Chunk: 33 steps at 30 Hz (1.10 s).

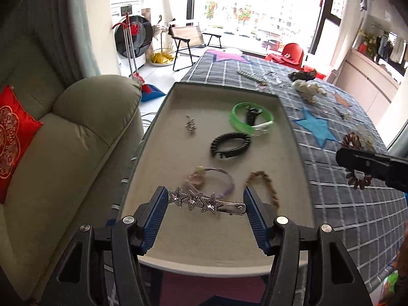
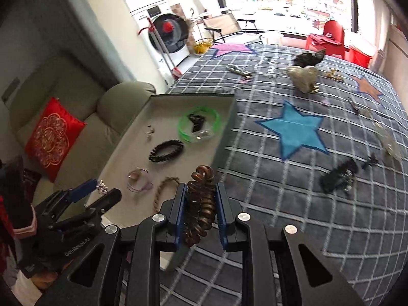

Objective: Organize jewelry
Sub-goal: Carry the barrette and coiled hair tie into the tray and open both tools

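My left gripper [image 1: 205,204] is shut on a silver hair clip with three stars [image 1: 201,202], held lengthwise between the pads just above the near end of the beige tray [image 1: 293,204]. The tray holds a green bangle [image 1: 251,118], a black coiled band [image 1: 230,144], a small silver piece [image 1: 190,125], a purple hoop [image 1: 216,181] and a tan braid [image 1: 265,183]. My right gripper [image 2: 200,204] is shut on a brown spiral hair tie [image 2: 200,201], above the checked cloth beside the tray's right wall [image 2: 224,132]. It shows in the left wrist view [image 1: 357,163].
More pieces lie on the grey checked cloth [image 2: 280,191]: a black clip [image 2: 338,176], a cream bow [image 2: 303,77], a dark scrunchie [image 2: 308,57], a pearl strip [image 2: 238,70], a clear piece [image 2: 389,141]. A sofa [image 1: 76,153] with a red cushion [image 1: 11,137] stands at the left.
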Tool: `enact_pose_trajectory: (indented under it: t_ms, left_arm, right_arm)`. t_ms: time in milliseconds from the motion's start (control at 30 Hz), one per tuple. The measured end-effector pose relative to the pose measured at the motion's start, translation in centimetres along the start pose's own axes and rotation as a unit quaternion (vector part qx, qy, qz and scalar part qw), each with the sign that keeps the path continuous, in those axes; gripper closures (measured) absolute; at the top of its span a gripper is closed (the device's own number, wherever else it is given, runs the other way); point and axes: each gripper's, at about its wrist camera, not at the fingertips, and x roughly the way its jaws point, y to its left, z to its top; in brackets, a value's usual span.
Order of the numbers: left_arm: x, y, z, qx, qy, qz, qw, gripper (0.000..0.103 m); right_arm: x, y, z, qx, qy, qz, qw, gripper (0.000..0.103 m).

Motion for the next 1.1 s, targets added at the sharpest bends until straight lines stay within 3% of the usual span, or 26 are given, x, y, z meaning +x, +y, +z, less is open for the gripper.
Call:
enact_pose_trajectory:
  t_ms: [567, 1000, 1100]
  left_arm:
    - [4.2, 1.3, 0.1, 0.001, 0.043, 0.008, 0.9991, 0.04]
    - [4.7, 0.8, 0.1, 0.013, 0.049, 0.02, 0.9985, 0.039]
    - [4.7, 0.6, 0.2, 0.015, 0.05, 0.027, 0.9983, 0.039]
  right_arm:
    - [8.6, 2.7, 2.3, -0.027, 0.067, 0.009, 0.997, 0.079]
    - [11.0, 2.5, 2.0, -0.022, 0.09, 0.003, 0.996, 0.078]
    - [10.9, 2.5, 2.2, -0.022, 0.091, 0.009, 0.996, 0.072]
